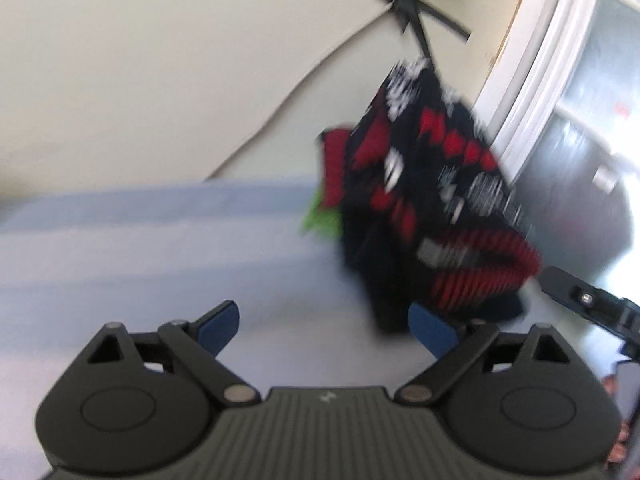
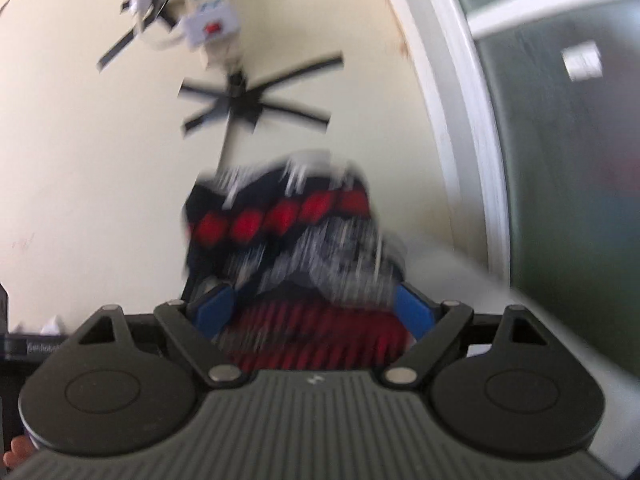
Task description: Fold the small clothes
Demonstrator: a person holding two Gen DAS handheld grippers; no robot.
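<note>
- Sitting bunched on the pale blue surface (image 1: 120, 240): dark red-patterned garment (image 1: 420, 184), ahead-right of left tool (image 1: 326, 326), jaws apart, empty.
- Right tool (image 2: 312, 308) jaws apart, garment between them, ungripped.

Both views are bright, lit by even daylight; the glazed door (image 1: 592, 128) right of the jaws looks grey and washed out. Motion blur smears everything beyond the jaws: the dark patterned garment (image 1: 424, 200) ahead of them shows streaked red and white marks, and the black tape crosses (image 2: 256, 96) on the wall above have soft, doubled edges. Only the gripper bodies stay sharp. Fisheye distortion bends the door frame and darkens the corners.
</note>
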